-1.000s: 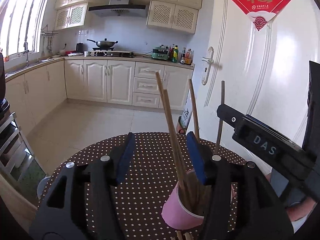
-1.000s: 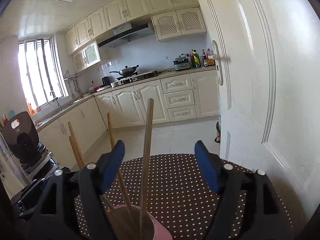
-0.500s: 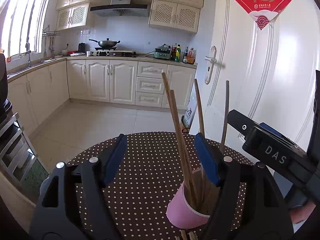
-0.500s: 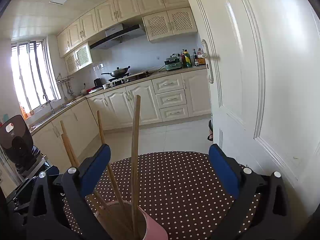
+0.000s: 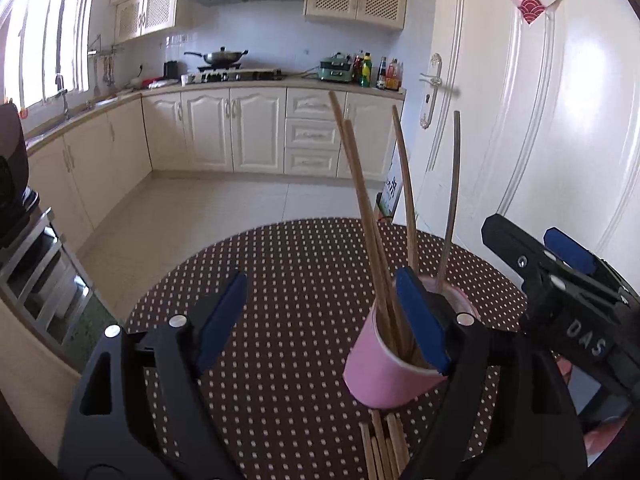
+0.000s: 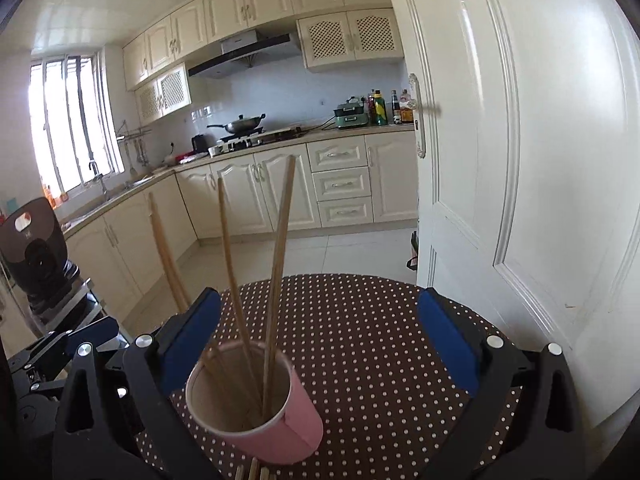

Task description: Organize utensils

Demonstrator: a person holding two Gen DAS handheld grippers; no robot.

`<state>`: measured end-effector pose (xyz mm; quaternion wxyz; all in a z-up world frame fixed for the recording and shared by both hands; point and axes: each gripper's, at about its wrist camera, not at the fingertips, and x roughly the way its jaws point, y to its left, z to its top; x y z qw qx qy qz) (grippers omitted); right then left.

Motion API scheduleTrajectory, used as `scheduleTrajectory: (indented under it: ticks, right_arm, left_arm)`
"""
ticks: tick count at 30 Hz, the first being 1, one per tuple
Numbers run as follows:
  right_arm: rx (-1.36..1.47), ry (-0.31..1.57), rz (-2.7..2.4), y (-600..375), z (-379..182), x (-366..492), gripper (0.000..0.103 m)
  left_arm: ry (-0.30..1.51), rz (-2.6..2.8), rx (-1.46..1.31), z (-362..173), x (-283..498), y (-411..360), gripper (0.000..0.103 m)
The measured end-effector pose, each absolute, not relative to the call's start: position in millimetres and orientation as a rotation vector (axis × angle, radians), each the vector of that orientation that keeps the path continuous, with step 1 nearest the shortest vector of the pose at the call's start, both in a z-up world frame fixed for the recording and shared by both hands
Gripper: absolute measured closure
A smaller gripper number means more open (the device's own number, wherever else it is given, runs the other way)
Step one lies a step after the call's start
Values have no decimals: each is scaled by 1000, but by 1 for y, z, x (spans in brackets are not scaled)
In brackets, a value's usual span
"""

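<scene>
A pink paper cup [image 5: 384, 372] stands on the brown dotted round table [image 5: 280, 272] with several wooden chopsticks [image 5: 360, 208] upright in it. More chopsticks [image 5: 380, 448] lie flat on the cloth in front of the cup. My left gripper [image 5: 320, 320] is open and its jaws are still opening, with only table between them. The cup sits just beyond its right finger. My right gripper [image 6: 320, 340] stands wide open. The cup [image 6: 296, 428] and chopsticks [image 6: 280, 280] are by its left finger, and no pad presses on them. In the left wrist view the right gripper [image 5: 560, 276] shows at the right.
A white door [image 6: 520, 160] stands close behind the table on the right. A black appliance [image 6: 36, 248] on a metal rack [image 5: 36, 280] is at the left. Beyond the table lie tiled floor and kitchen cabinets [image 5: 232, 136].
Both pairs of jaws have spread wider. The right gripper has drawn back a little, and the cup shows more fully in its view. The chopsticks stay in the cup.
</scene>
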<state>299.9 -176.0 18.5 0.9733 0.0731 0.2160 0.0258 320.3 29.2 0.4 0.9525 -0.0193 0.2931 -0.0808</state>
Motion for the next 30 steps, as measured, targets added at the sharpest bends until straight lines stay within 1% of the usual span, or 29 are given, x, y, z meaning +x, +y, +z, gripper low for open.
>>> scheduleTrajectory:
  ticks: [8, 12, 16, 20, 25, 30]
  right_arm:
    - [157, 492, 59, -181, 15, 280, 8]
    - [207, 611, 154, -187, 12, 279, 8]
    - [113, 659, 145, -186, 18, 271, 8]
    - [7, 801, 161, -180, 17, 267, 8]
    - [-35, 1075, 219, -175, -3, 260, 8]
    - [-92, 1230, 246, -163, -14, 245, 8]
  left_arm:
    - [670, -148, -54, 0, 309, 30, 27]
    - [716, -159, -34, -1, 296, 25, 27]
    - [799, -170, 6, -5, 290, 20, 27]
    - [906, -165, 64, -10, 280, 18, 27]
    - [1120, -179, 121, -19, 274, 17, 27]
    - [1269, -166, 103, -29, 264, 24, 27]
